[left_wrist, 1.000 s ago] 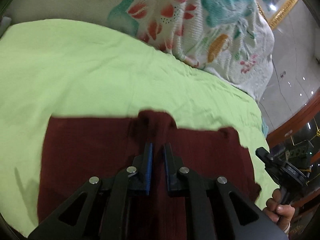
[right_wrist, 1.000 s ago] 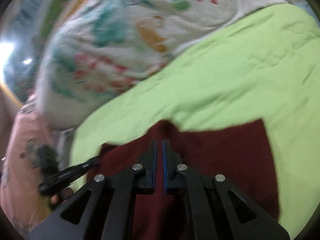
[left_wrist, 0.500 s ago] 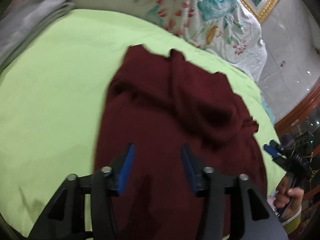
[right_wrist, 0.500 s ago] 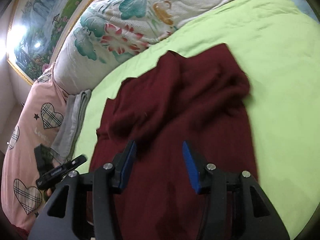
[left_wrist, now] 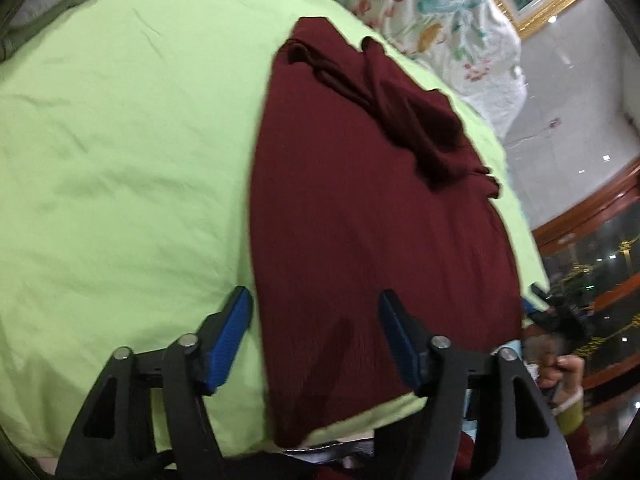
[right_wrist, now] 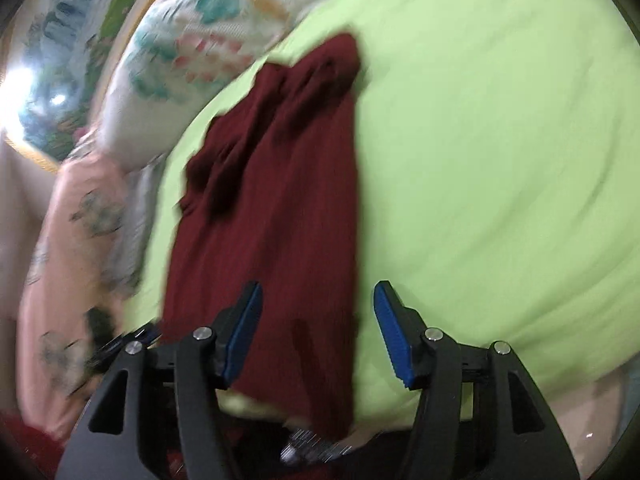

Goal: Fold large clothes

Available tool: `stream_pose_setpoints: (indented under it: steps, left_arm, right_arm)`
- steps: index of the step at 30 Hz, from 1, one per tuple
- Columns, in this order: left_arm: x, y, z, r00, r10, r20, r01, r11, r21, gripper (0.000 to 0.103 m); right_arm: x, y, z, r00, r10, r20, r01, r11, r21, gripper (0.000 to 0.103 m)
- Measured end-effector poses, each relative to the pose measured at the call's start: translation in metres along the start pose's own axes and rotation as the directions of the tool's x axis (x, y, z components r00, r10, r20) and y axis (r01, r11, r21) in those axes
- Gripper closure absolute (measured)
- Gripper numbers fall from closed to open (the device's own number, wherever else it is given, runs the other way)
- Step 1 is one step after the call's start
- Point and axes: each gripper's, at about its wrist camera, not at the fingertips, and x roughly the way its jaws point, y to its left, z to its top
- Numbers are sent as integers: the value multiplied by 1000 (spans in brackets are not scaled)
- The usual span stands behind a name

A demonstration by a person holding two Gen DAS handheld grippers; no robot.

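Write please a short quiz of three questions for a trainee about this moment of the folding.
1. True or false: the left gripper is shut on the maroon garment.
2. The garment lies on: A) a green sheet, B) a wooden table, C) a floor.
3. Fill in: the right gripper has its jaws ____.

Key: 1 false; 2 A; 3 open.

The dark red knit garment lies lengthwise on the light green bed sheet, its bunched end farthest from both claws. The white floral-print quilt lies behind that far end. The left claw straddles the garment's left edge; the right claw straddles its right edge, near the bed's front edge
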Motion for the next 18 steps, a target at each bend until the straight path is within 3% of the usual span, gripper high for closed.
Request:
stream_pose_setpoints:
  steps: [4,7,9,11,14,16,18]
  left_arm:
    - [-5,6,-9,996,-85,-9,85,996,-16,32]
    - [-4,10,-11,988,-149,-31,148,989,-22,35]
    - [-3,9,-8,988,-153,-34,152,988,-21,40]
    - [-4,9,-9,987,-159,-37,158,987,-25,43]
    - [-5,9,-10,986,-163,-37,162,986,-32,53]
    - [-2,7,-10,985,-165,-52,164,986,-29,67]
    - [4,4,-10,981,-174,-84,172,985,-30,70]
  right_arm:
    - [4,-3,-9,994,109,-7,-109,994,-7,45]
    - [13,-5,-6,978,204,-44,-204,979,11,45]
    - [20,1,-10,980,186,-75,-190,981,-36,53]
    - [25,4,-13,983,158,-90,-164,984,-65,71]
    - [26,-6,-16,982,170,-80,-172,985,-18,90]
    - [28,-11,-17,982,173,-72,-173,985,8,95]
    - [26,-10,-18,982,177,-68,-177,984,2,95]
